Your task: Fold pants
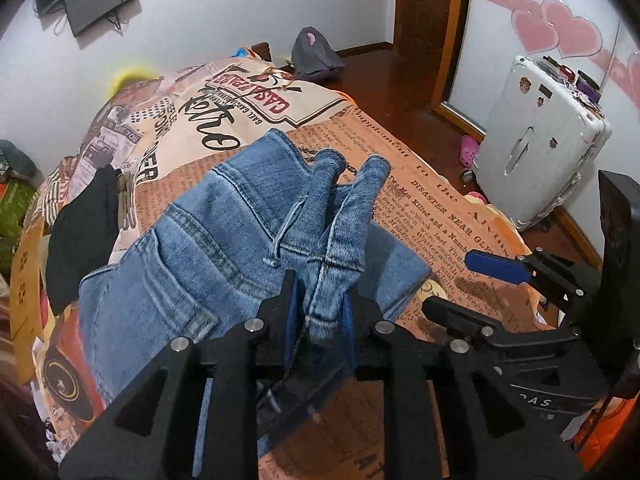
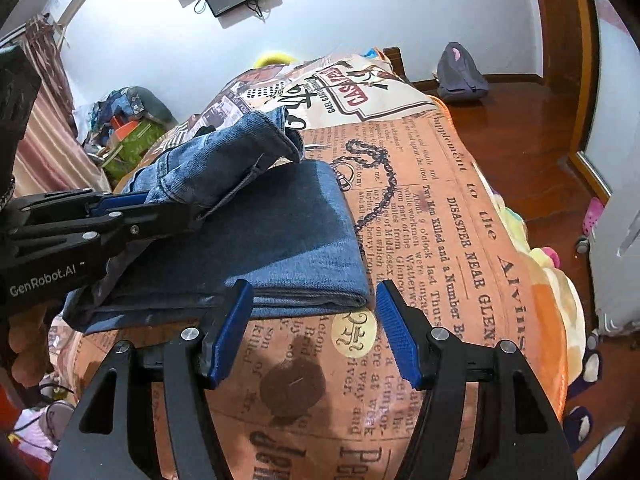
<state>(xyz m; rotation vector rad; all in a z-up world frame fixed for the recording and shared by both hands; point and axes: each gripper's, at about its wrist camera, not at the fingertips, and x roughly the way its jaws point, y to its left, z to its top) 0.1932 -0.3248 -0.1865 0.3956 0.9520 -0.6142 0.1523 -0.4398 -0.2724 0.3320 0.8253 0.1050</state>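
Blue jeans (image 1: 200, 240) lie partly folded on a bed with a newspaper-print cover (image 1: 432, 200). My left gripper (image 1: 320, 304) is shut on a bunched part of the jeans near the waistband and holds it up above the folded legs. In the right wrist view the left gripper (image 2: 176, 208) shows at the left, clamped on the lifted denim (image 2: 224, 160), with the flat folded legs (image 2: 288, 240) beneath. My right gripper (image 2: 314, 312) is open and empty, just in front of the near edge of the folded legs. It also shows in the left wrist view (image 1: 460, 280) at the right.
A black garment (image 1: 84, 232) lies on the bed to the left. A white suitcase (image 1: 540, 140) stands on the wooden floor at the right. A grey backpack (image 1: 316, 56) sits by the far wall. Clutter (image 2: 128, 128) is piled beside the bed's far left.
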